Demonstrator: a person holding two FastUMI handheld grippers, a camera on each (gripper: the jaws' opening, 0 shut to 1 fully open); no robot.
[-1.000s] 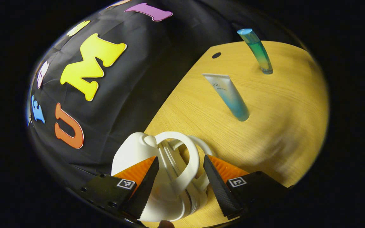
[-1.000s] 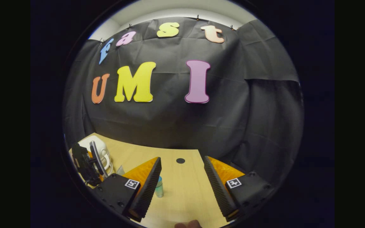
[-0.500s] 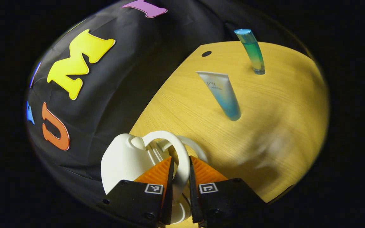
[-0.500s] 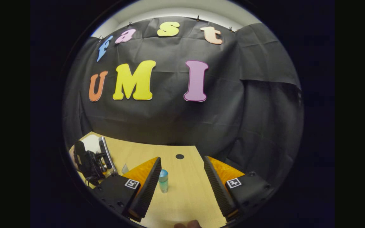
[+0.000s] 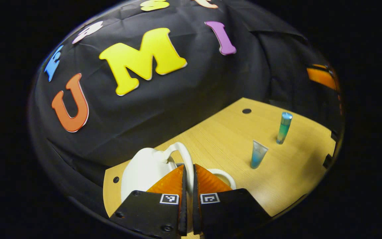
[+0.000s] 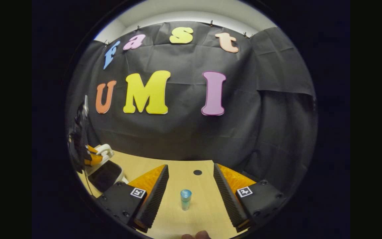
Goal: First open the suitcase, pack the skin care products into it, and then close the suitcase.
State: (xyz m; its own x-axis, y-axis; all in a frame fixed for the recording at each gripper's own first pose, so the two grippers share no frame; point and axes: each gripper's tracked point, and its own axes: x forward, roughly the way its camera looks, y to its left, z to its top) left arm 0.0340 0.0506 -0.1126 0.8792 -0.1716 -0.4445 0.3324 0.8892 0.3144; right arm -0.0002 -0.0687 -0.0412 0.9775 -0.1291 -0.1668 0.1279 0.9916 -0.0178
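The wooden table (image 5: 211, 139) spreads out from the booth's dark cloth wall, with a small round hole (image 5: 246, 111) near its far edge. The white suitcase (image 5: 141, 169) sits at the table's left end, close under the left gripper's camera; in the right gripper view its lid stands raised off the base, showing a dark inside (image 6: 104, 174). The left gripper (image 5: 187, 199) has its two fingers clenched on the suitcase's curved white handle (image 5: 186, 159), the strip of handle pinched in the thin slot between them; a second white loop (image 5: 225, 174) peeks out just right of the fingers. In the right gripper view the left gripper (image 6: 90, 156) appears at the far left, up at the raised lid. The right gripper (image 6: 191, 199) hangs over the table with its fingers spread wide and nothing between them but bare wood and the bottle beyond. Two skin care products stand upright on the table, well apart from the suitcase: a slim blue-green bottle (image 5: 284, 127) with a rounded cap, and nearer the case a short tube (image 5: 258, 154) standing on its cap end.
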